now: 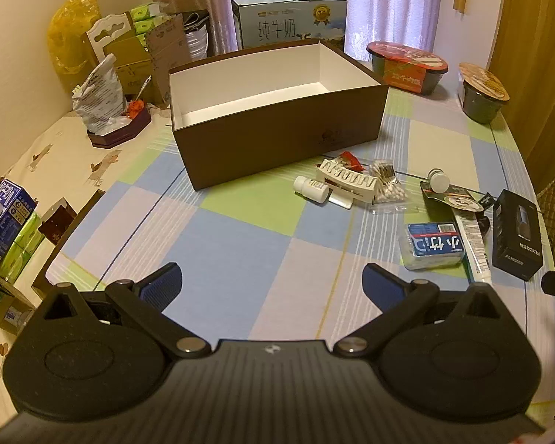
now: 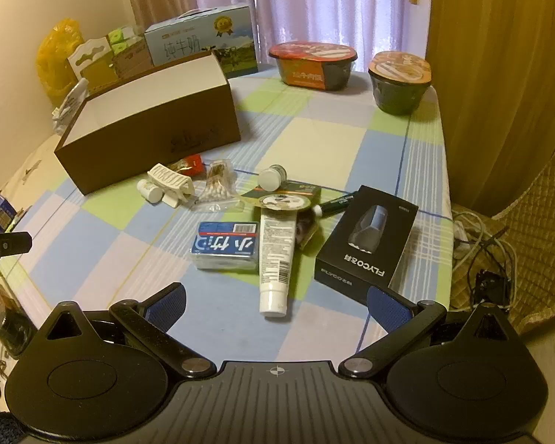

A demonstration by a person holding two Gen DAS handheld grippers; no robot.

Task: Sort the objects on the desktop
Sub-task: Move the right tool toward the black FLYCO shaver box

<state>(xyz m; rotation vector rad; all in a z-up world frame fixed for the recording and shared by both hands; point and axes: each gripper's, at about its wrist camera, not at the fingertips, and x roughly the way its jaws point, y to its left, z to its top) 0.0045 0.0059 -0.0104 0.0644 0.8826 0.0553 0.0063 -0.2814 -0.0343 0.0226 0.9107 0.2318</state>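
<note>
I have both tools spread wide and holding nothing: the left gripper [image 1: 272, 283] hangs over bare checked tablecloth [image 1: 240, 244], and the right gripper [image 2: 275, 305] hangs over the near end of the clutter.

What the coming pick turns on is the white squeeze tube with printed text [image 2: 274, 259]. It lies almost straight ahead of the right gripper, its white cap end nearest me and just beyond the gap between the blue pads, its long axis running away toward the far side with a slight lean. The right hand is plainly the nearer one; from the left wrist view that tube [image 1: 475, 248] sits well off to the right, at the edge of the pile. A straight push forward and down should bring the jaws across its width (my judgement, not a certainty).

The open brown cardboard box with a white lining [image 2: 148, 122] stands far and left of the pile, apparently the drop point.

The left wrist view looks down into that box [image 1: 277, 111] and shows its white floor bare. The right wrist view sees only its outer wall and rim, but shows the black carton with a shaver pictured [image 2: 366, 244] and the blue-labelled clear pack [image 2: 225, 249] flanking the tube closely.
</note>
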